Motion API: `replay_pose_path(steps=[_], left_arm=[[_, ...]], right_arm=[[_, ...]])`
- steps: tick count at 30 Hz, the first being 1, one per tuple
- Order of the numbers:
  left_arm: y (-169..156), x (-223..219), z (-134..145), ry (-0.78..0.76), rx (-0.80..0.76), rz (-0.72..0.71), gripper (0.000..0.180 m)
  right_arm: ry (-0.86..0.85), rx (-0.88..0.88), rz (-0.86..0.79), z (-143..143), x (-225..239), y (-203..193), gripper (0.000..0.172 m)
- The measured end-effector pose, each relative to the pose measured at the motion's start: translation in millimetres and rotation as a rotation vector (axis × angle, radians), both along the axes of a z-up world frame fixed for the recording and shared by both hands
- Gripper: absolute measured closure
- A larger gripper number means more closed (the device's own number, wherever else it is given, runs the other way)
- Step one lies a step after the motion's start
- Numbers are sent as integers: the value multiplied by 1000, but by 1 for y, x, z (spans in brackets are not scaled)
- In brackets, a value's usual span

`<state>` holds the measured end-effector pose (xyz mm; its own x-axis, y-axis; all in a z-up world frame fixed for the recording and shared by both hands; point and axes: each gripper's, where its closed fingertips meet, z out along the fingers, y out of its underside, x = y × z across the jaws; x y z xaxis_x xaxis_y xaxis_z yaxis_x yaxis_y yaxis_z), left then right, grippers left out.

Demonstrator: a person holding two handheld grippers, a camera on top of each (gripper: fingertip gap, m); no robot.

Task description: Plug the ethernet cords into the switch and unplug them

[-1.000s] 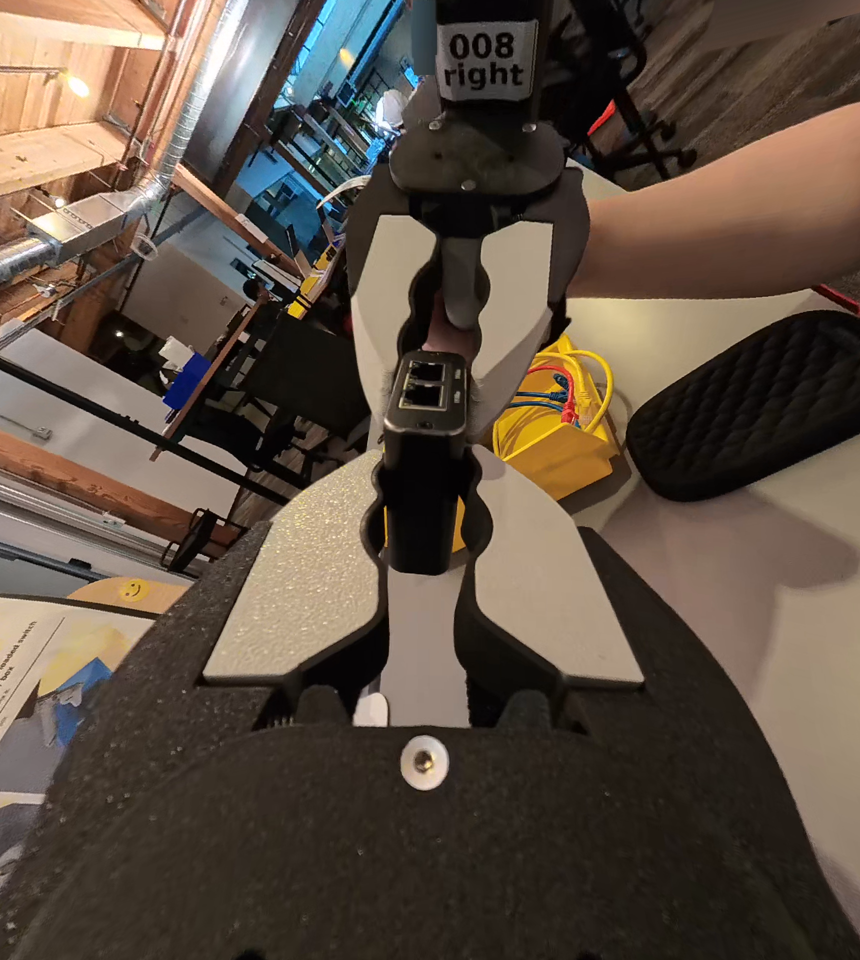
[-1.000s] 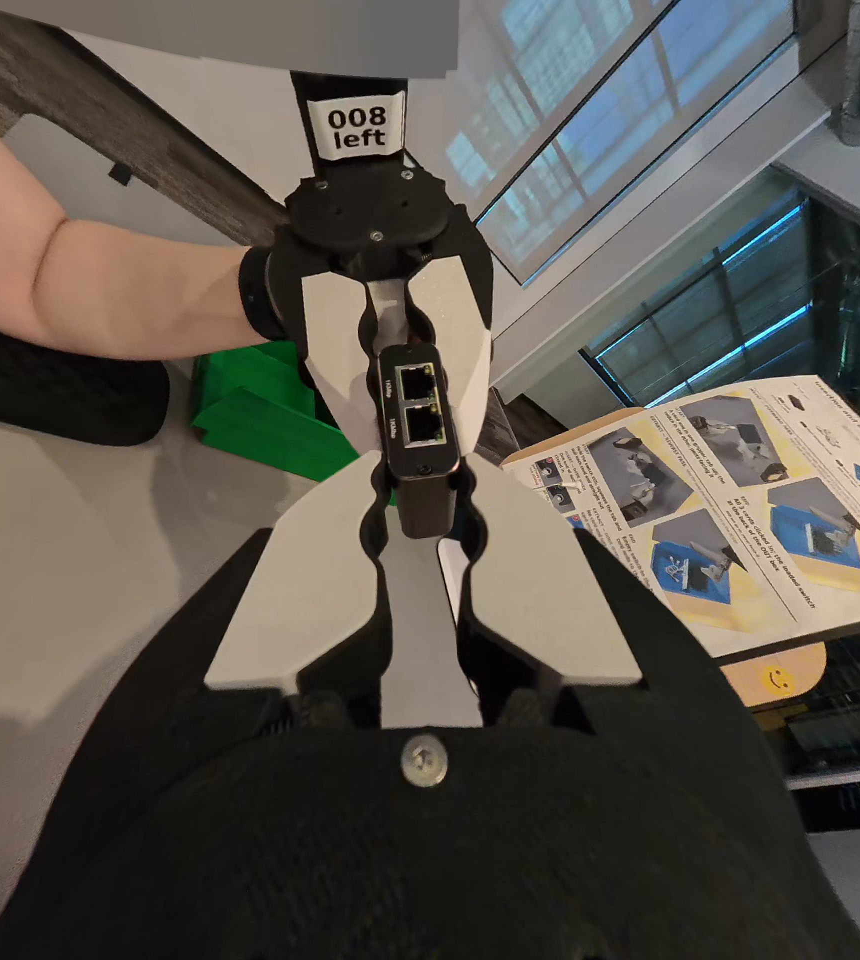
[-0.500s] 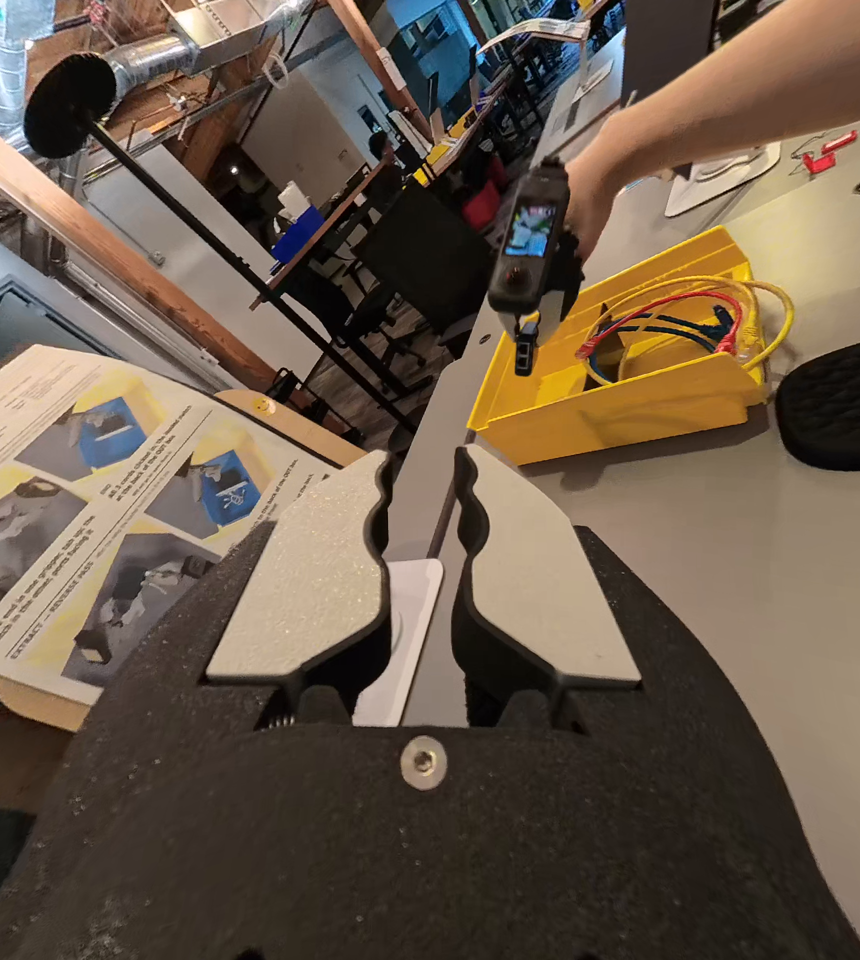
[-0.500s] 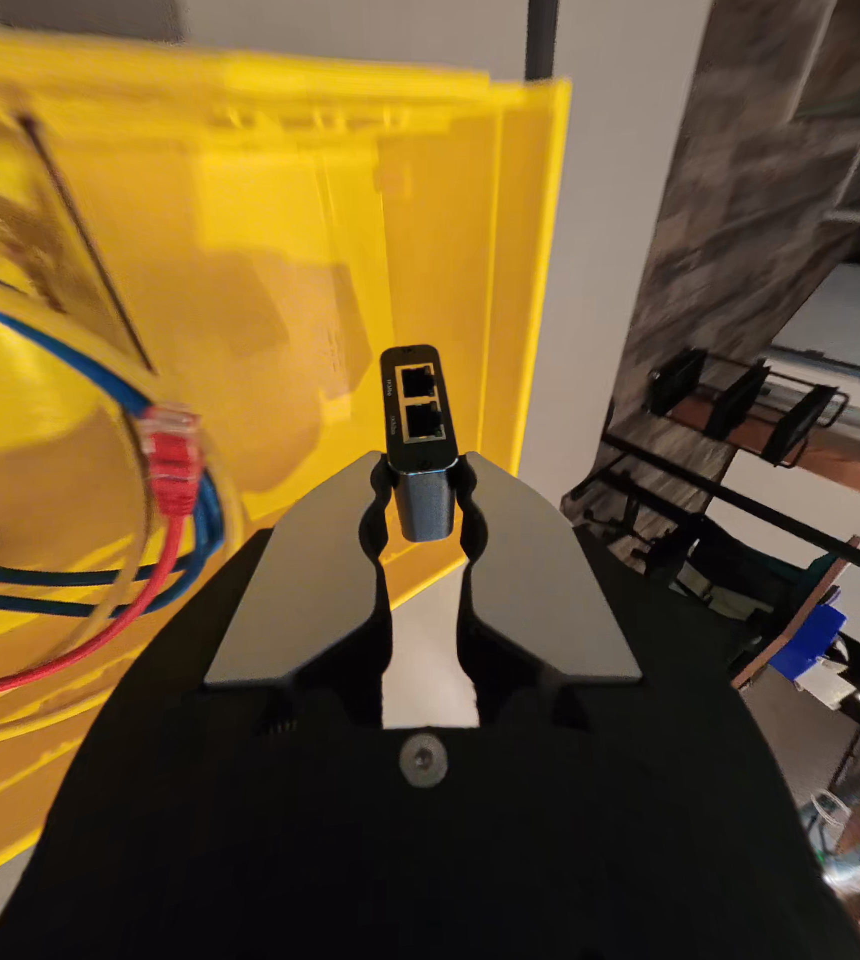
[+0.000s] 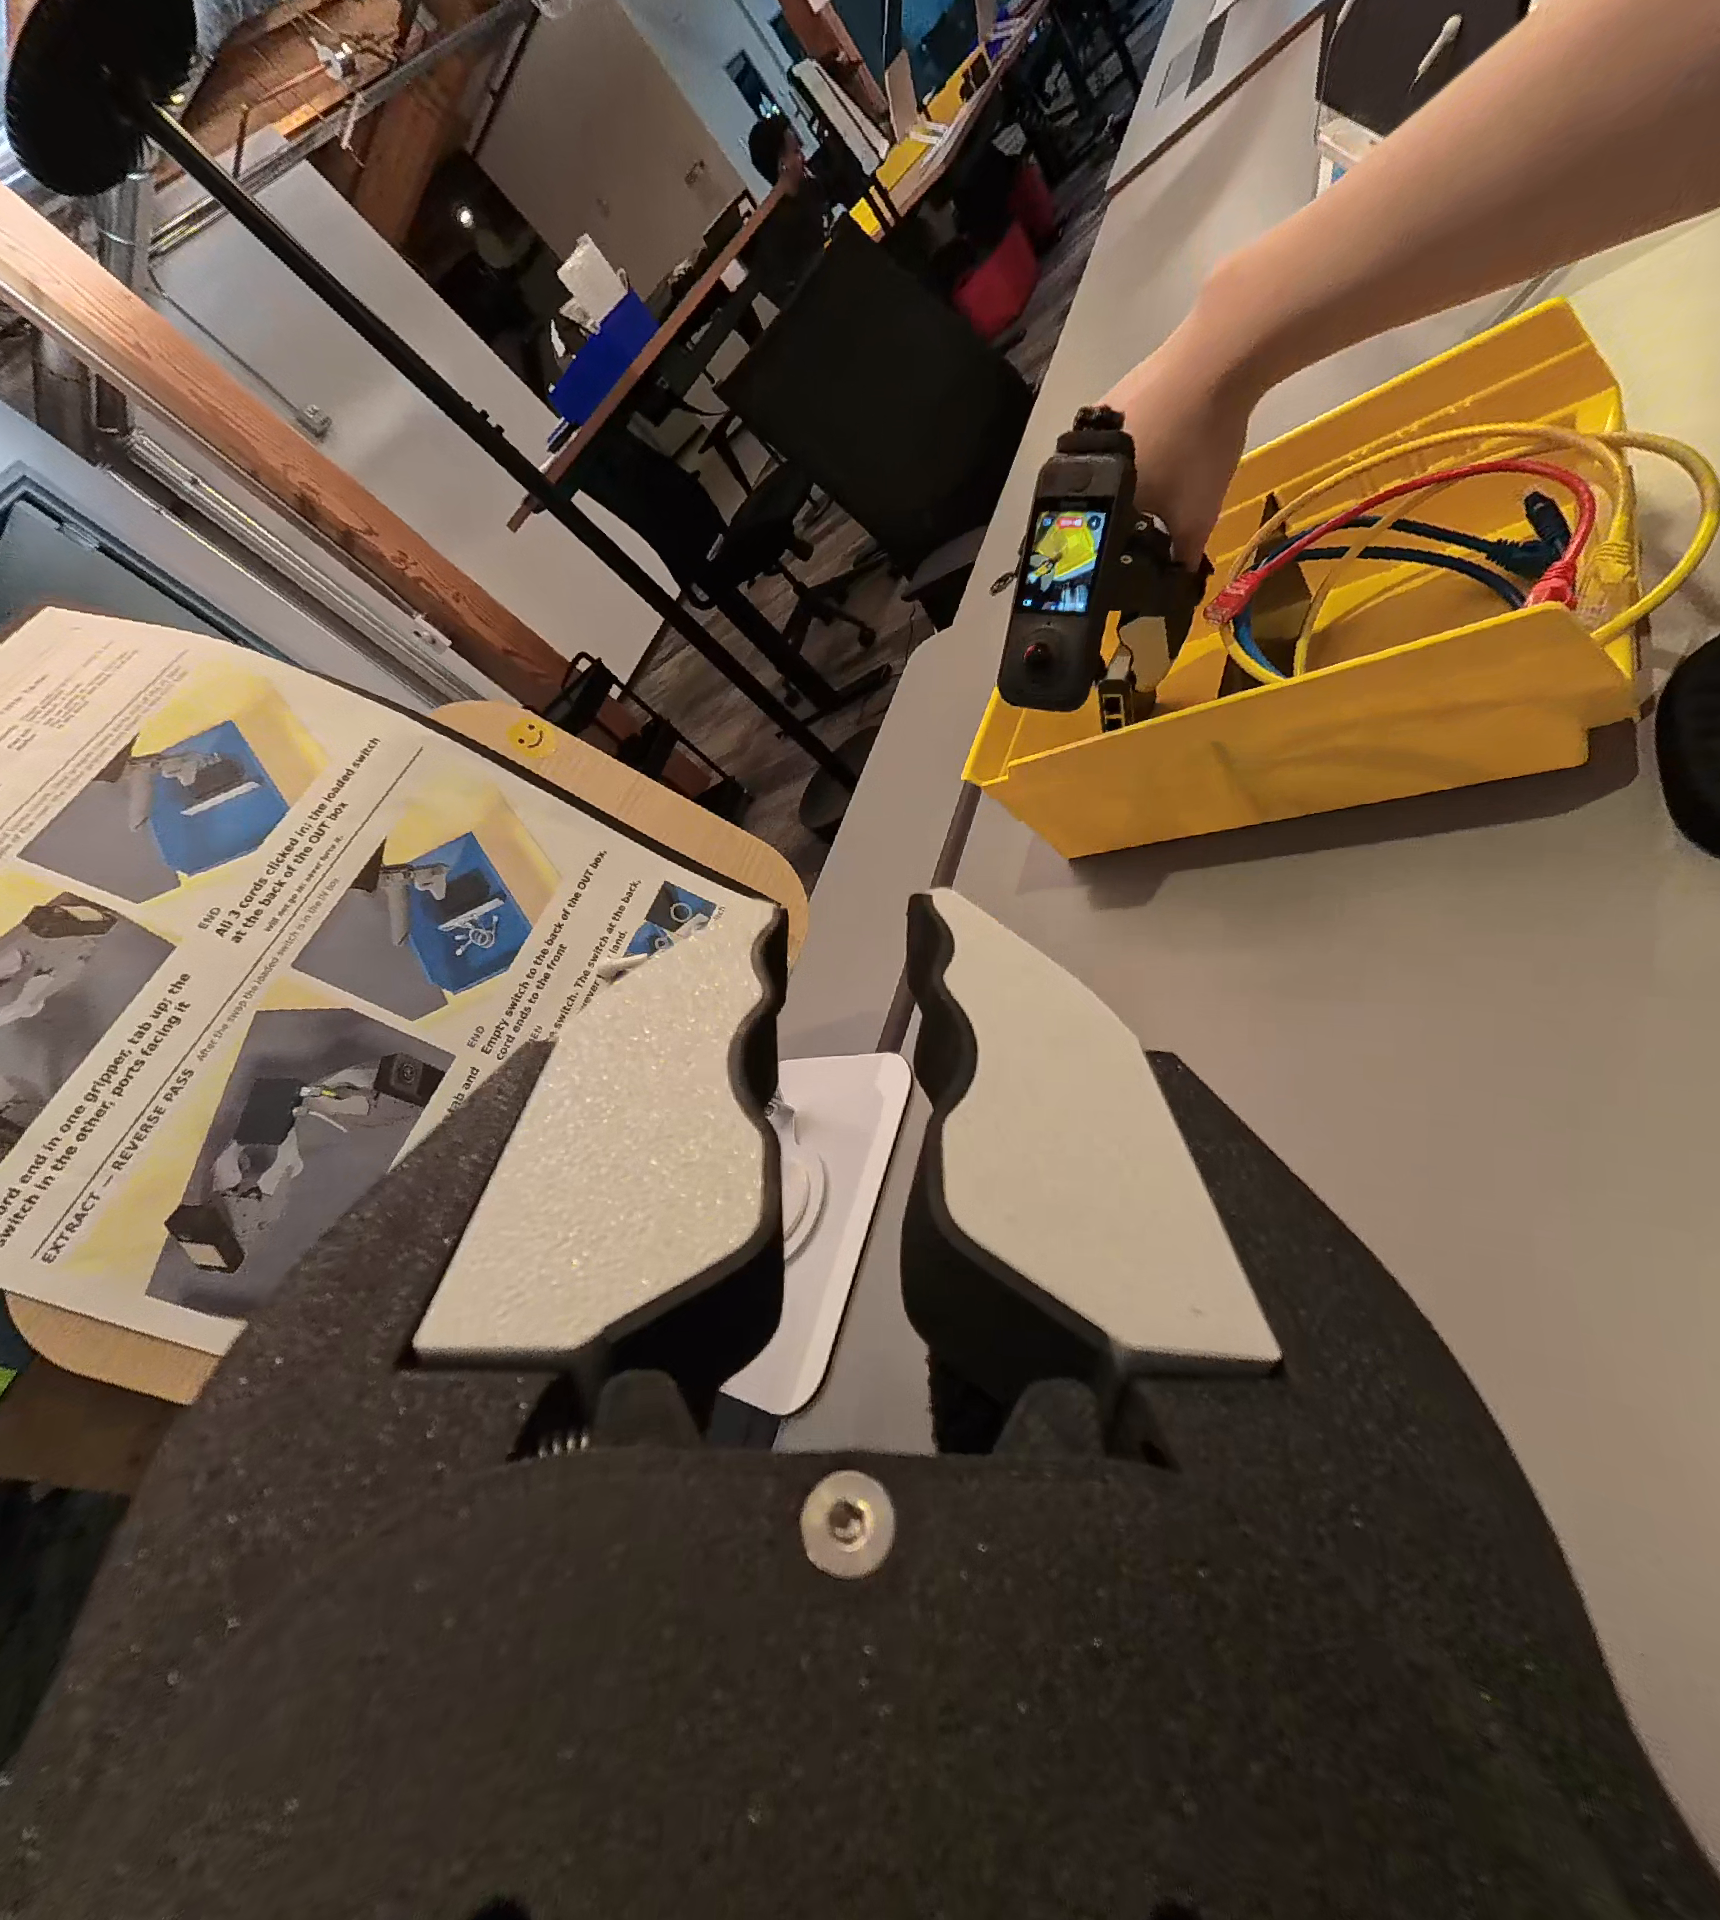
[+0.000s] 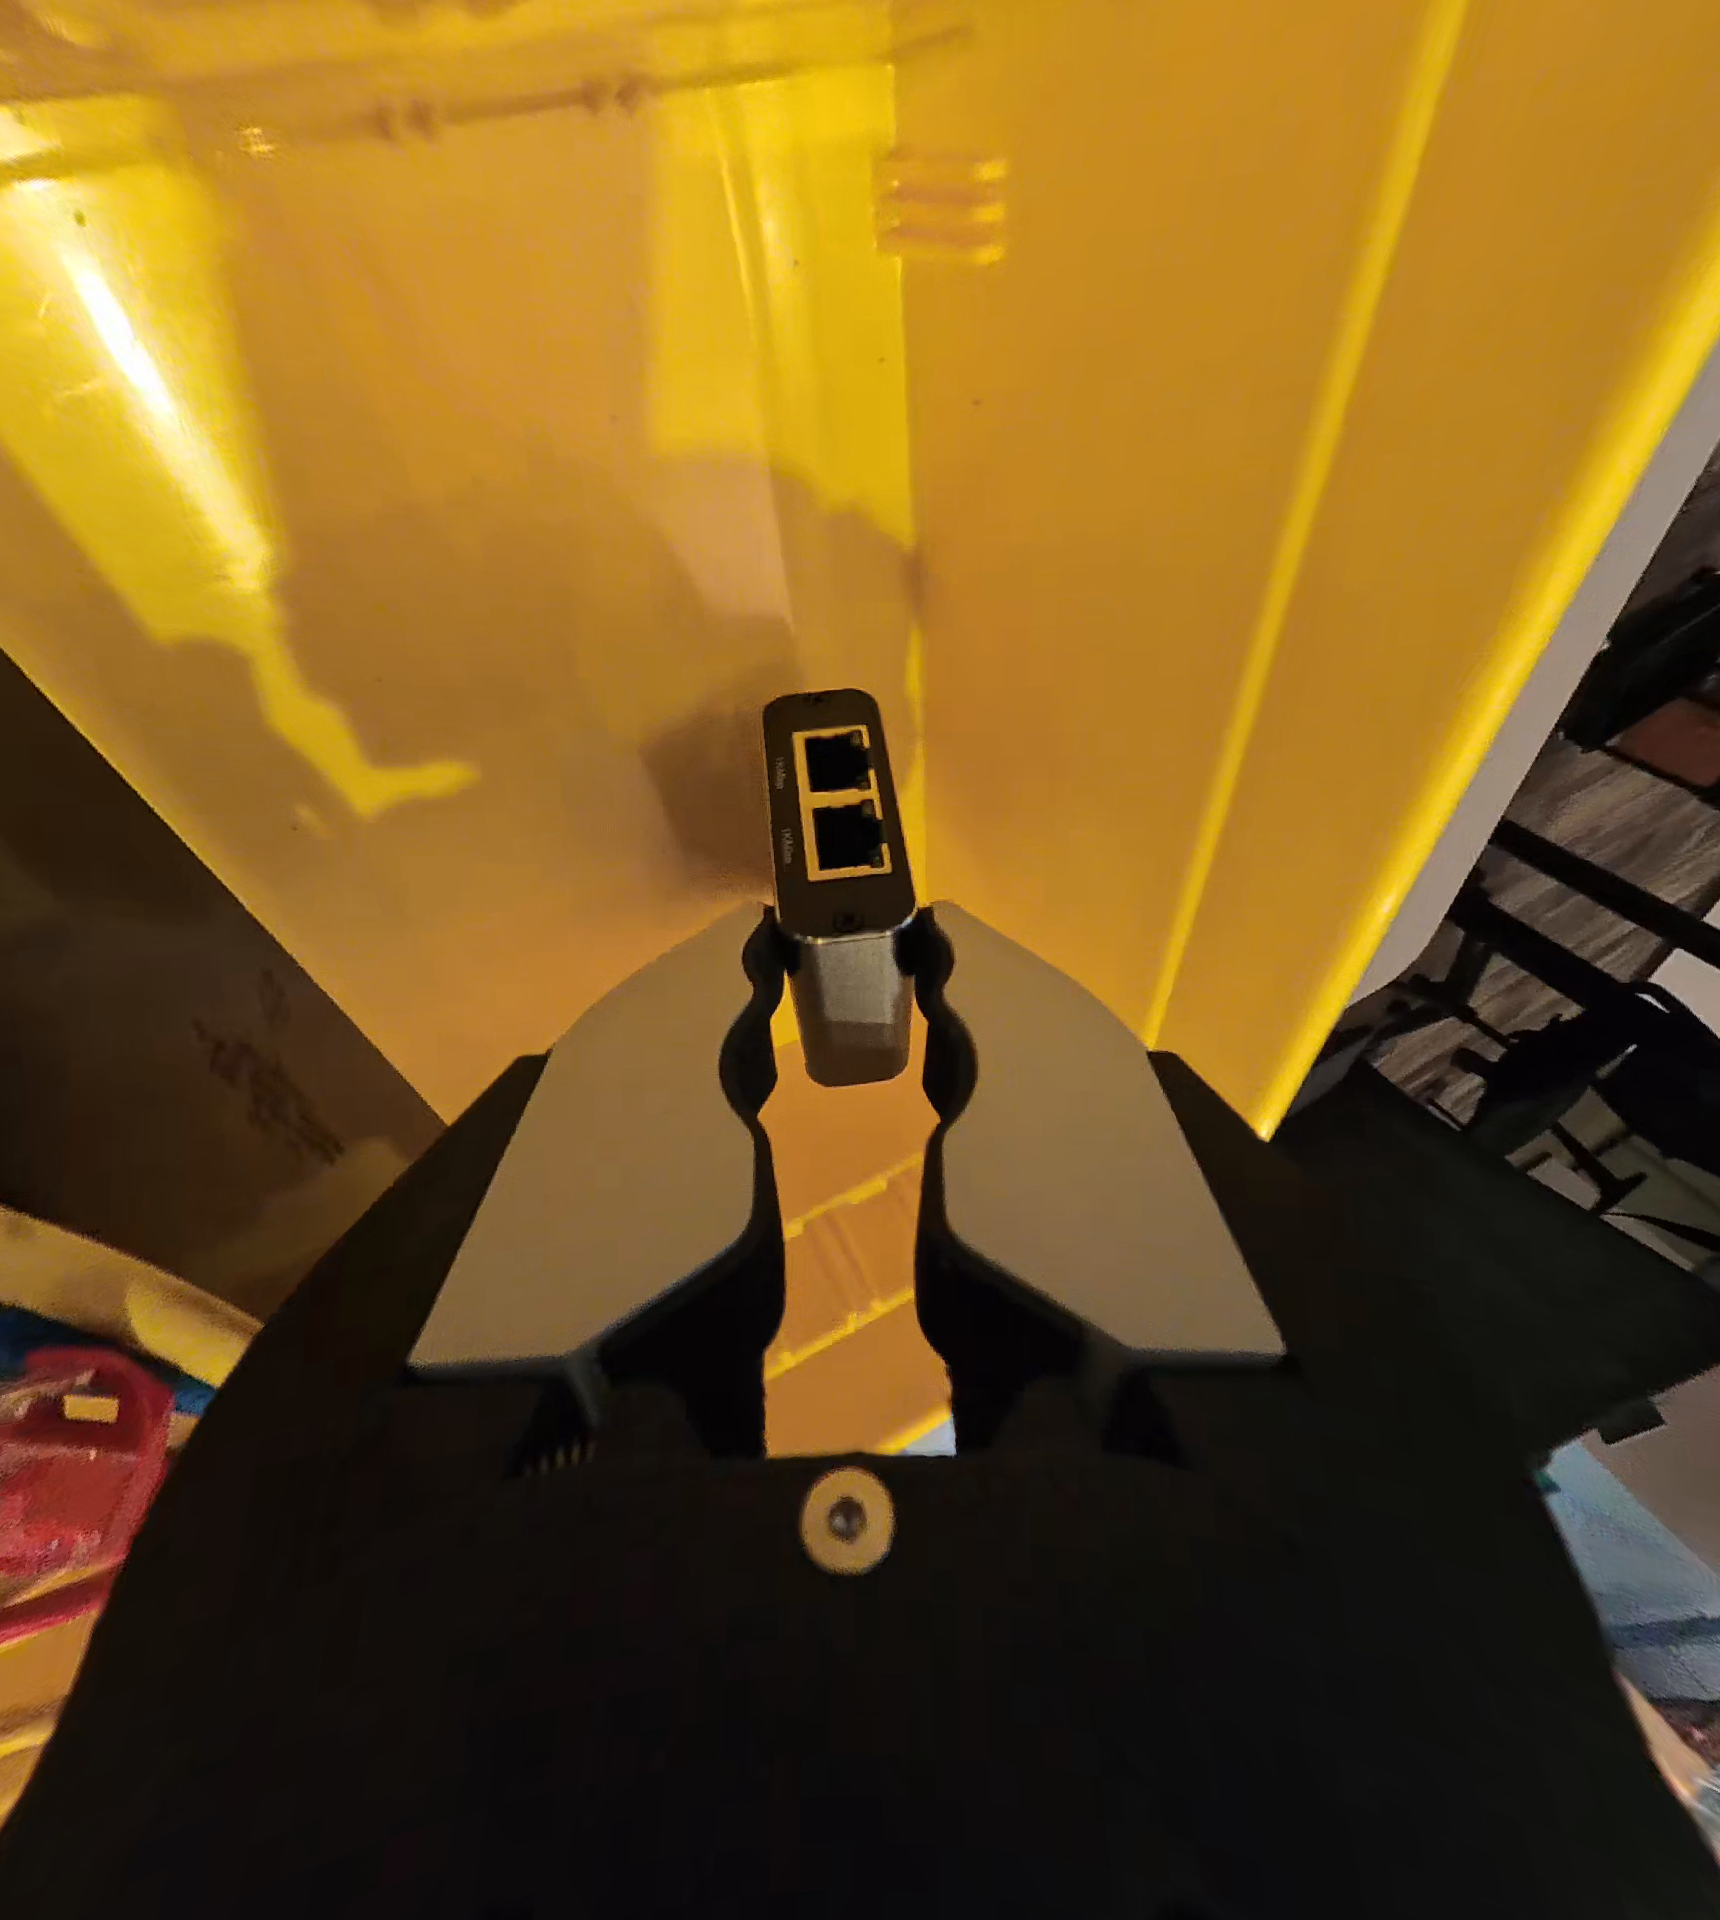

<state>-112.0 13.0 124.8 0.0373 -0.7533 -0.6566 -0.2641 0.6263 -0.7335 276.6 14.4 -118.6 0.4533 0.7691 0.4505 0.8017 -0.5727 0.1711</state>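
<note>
Cords of red, blue and yellow ethernet cable (image 5: 1438,530) lie coiled in the yellow plastic bin (image 5: 1355,748), just beside the small dark two-port switch (image 6: 835,800) clamped lengthwise in the right gripper (image 6: 848,935) over the bin's near-left corner, well apart from the empty, parted left gripper (image 5: 848,935).

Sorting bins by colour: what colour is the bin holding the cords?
Yellow bin, clearest in the left wrist view.

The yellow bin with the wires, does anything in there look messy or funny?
A little. The yellow cord loops out over the wall of the yellow bin instead of lying inside, tangled with the red cord and blue cord. Nothing looks broken or spilled.
</note>
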Motion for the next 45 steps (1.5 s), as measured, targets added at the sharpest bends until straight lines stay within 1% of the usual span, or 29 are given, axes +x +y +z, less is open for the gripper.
replay_pose_path(steps=[2,4,10,12,14,15,16,17,19,20,21,22,23,24,25,26,28,29,30,32,33,34,35,36,38,41,42,43,45], left_arm=[[0,1,-1,5,-1,3,159],[0,1,-1,4,-1,2,159],[-1,0,1,2,-4,2,159],[0,-3,2,-1,-4,9,159],[4,-9,6,-6,-6,26,158],[8,-15,8,-10,-5,49,158],[14,-23,12,-15,-8,83,157],[22,-34,15,-15,-21,127,156],[44,-65,12,25,-88,264,153],[58,-83,11,42,-121,358,152],[72,-101,10,39,-151,455,150],[83,-117,9,30,-199,529,145],[90,-130,7,20,-266,573,140],[95,-139,6,-6,-339,602,130],[101,-147,7,-52,-412,631,113],[107,-154,6,-94,-494,656,105],[116,-168,-5,-106,-635,710,94],[121,-178,-15,-82,-671,765,92],[129,-192,-24,-57,-682,847,91],[146,-225,-40,-4,-651,1040,94],[151,-238,-50,31,-653,1115,95],[153,-248,-63,77,-687,1164,97],[154,-253,-78,132,-732,1187,98],[155,-257,-93,190,-774,1197,97],[155,-264,-121,313,-838,1218,97],[159,-287,-152,447,-858,1287,107],[158,-295,-162,462,-886,1303,110],[157,-302,-170,459,-927,1310,109],[157,-307,-185,421,-1041,1283,117]], right_arm=[[23,9,-39,0,0,-1,146],[82,-8,-63,-3,-6,-4,145],[149,-46,-110,-6,-13,-14,143],[136,9,-119,9,-8,-11,143],[164,145,-142,44,-5,-7,139],[207,227,-188,67,-2,-11,139],[276,312,-267,91,0,-21,139],[392,378,-396,109,1,-39,139],[667,483,-723,126,3,-87,124],[804,557,-864,127,4,-106,135],[910,638,-989,125,9,-121,140],[957,701,-1081,117,17,-131,142],[942,747,-1140,107,28,-139,143],[914,728,-1153,94,33,-145,142],[873,673,-1176,85,39,-150,141],[846,671,-1192,83,46,-151,141],[879,674,-1127,83,45,-141,142],[870,630,-1130,75,43,-140,141],[859,558,-1141,63,39,-143,140],[829,462,-1154,43,35,-145,137],[827,428,-1153,37,32,-146,139],[826,401,-1156,31,32,-146,142],[832,371,-1161,27,30,-148,156],[828,358,-1171,24,31,-149,166],[843,352,-1148,24,31,-147,166],[882,341,-1171,24,28,-143,166],[894,337,-1173,24,26,-140,166],[896,332,-1163,24,23,-138,166],[899,312,-1155,24,15,-133,166]])
